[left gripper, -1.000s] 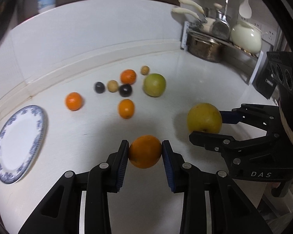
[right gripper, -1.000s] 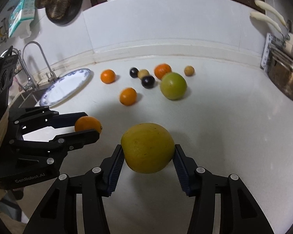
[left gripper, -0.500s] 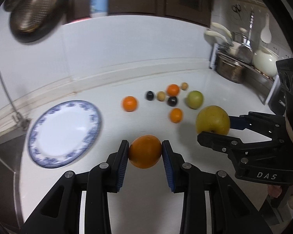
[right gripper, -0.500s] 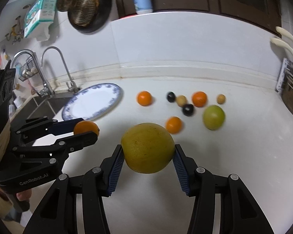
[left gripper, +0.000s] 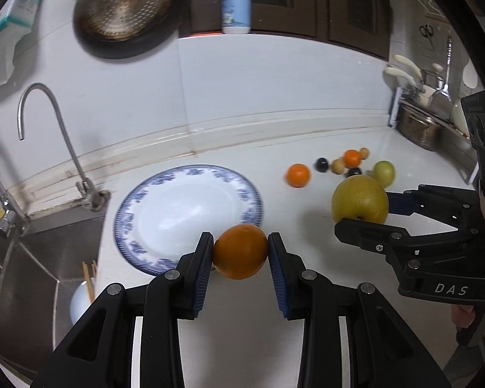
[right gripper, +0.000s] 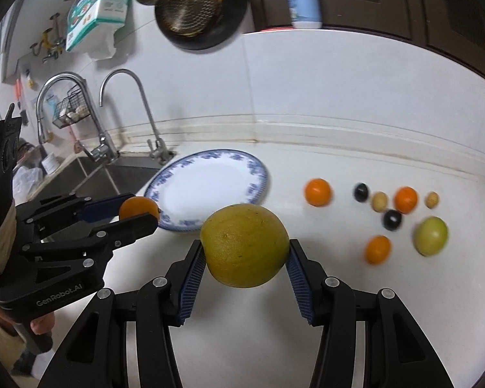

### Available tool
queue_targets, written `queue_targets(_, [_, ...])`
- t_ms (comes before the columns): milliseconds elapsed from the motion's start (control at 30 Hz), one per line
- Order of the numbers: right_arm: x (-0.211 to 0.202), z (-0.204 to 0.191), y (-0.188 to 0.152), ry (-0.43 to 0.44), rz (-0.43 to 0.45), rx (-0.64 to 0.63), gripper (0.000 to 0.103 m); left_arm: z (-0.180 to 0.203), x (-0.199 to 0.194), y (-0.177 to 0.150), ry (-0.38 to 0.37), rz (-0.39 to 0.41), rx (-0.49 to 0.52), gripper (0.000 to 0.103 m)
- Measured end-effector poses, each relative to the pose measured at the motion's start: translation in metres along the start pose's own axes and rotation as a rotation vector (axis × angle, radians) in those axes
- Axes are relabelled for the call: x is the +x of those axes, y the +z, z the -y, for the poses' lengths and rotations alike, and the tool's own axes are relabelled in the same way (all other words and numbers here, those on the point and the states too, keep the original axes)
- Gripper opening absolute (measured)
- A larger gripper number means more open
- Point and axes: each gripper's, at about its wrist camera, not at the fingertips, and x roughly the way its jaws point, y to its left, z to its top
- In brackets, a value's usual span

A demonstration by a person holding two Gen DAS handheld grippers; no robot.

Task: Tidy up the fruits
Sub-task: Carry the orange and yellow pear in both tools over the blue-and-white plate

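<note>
**Both fruits held; plate lies ahead and left of each hand-held gripper**

Table (right gripper: 355, 161): white, carrying the plate beside the sink, with loose fruit spread to the plate's right.

Plate (left gripper: 165, 213): blue-rimmed, bare of fruit, flat on the table. This is judged the likely destination. It is round, so no long axis governs the approach. In the left wrist view it sits directly ahead and slightly left of the fingers, its near rim passing under the held fruit. In the right wrist view it lies ahead and to the left, well apart from the fingers.

Pomelo (right gripper: 245, 245): large, yellow-green, clamped between the blue pads of the right hand-held gripper (right gripper: 245, 258), held clear above the table.

Orange (left gripper: 241, 251): clamped in the left hand-held gripper (left gripper: 241, 258), raised over the plate's near rim.

Loose fruit: one green fruit (right gripper: 431, 235), three small oranges (right gripper: 317, 192), two dark fruits (right gripper: 392, 220) and two tan ones (right gripper: 379, 201), all on the table, right of the plate.

Finding: the left hand-held gripper is nearer the plate and is judged better placed to deposit first. Both point forward, roughly level, side by side; the right must travel leftward and forward to reach the plate.

Risk: the pomelo is wide for its pads and may roll on release.
</note>
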Motion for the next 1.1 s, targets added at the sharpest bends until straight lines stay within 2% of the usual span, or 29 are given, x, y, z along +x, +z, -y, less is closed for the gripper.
queue_targets(233, [0.034, -0.023, 0.016, 0.003, -0.023, -0.032, 0.052, -0.034, 0.018, 0.000, 0.013, -0.008, 0.018, 0.034])
queue_targets(567, [0.098, -0.027, 0.036, 0.011, -0.094, -0.048, 0.052, -0.076, 0.062, 0.001, 0.018, -0.057, 0.012, 0.034])
queue_targets(867, [0.146, -0.031, 0.045, 0.006, -0.159, -0.071, 0.052, -0.097, 0.099, -0.003, 0.006, -0.120, 0.004, 0.034])
queue_targets(1100, [0.165, -0.033, 0.046, -0.005, -0.186, -0.094, 0.052, -0.103, 0.112, -0.007, 0.001, -0.155, 0.014, 0.034])
